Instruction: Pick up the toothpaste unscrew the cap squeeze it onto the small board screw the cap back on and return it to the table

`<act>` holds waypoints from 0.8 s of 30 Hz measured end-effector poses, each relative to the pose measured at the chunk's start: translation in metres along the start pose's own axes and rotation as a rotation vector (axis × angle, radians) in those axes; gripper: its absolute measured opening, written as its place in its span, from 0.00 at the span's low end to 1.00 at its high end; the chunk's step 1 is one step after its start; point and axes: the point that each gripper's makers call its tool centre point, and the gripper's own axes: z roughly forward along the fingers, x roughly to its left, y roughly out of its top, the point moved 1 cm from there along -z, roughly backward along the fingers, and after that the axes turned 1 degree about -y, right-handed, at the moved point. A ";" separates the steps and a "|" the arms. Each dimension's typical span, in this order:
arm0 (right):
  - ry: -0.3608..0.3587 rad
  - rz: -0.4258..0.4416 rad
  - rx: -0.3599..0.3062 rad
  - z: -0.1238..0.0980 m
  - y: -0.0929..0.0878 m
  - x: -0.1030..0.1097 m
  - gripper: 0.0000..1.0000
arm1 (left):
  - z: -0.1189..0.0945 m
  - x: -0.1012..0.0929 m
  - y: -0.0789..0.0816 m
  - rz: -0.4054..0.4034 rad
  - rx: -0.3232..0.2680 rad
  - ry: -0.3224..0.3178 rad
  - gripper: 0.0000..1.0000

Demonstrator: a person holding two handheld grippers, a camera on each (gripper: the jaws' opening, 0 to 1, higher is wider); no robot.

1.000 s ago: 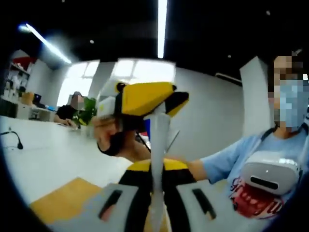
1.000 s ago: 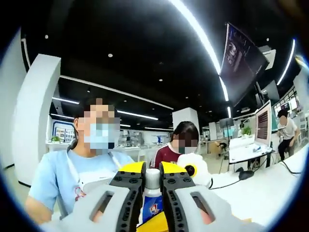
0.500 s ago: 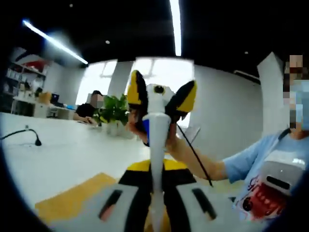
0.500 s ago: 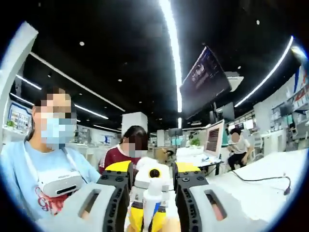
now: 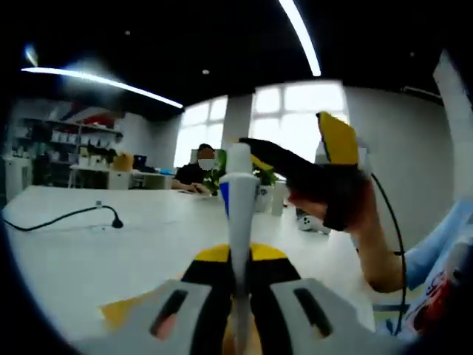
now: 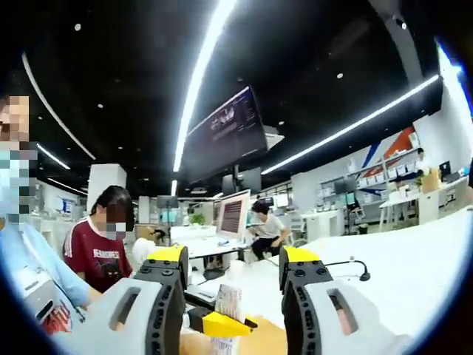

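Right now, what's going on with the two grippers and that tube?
A person is working a toothpaste tube with two hand-held grippers. The left gripper is shut on the tube's body and holds it upright, white cap at the top. The right gripper has its jaws spread, with the cap end between them but not gripped. In the left gripper view it sits just to the right of the cap. The cap appears to be on. Below lies a white table with a yellow board.

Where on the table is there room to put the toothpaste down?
Bare white table lies between the black cable and the toothpaste tube. It is crowded on the other side, around the right gripper and the person's hand.
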 end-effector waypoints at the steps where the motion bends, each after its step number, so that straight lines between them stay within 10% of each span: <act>1: -0.031 -0.003 -0.003 0.000 -0.001 -0.002 0.48 | -0.001 0.003 0.001 -0.001 -0.010 0.027 0.05; 11: -0.299 -0.053 -0.046 0.013 -0.011 0.007 0.31 | -0.005 0.006 0.011 0.129 -0.027 0.215 0.06; 17: -0.299 -0.067 -0.039 0.016 -0.007 0.014 0.25 | -0.017 0.011 0.019 0.200 -0.011 0.338 0.06; 24: -0.266 -0.057 0.004 0.024 -0.008 0.019 0.22 | -0.012 -0.002 0.023 0.211 -0.052 0.330 0.06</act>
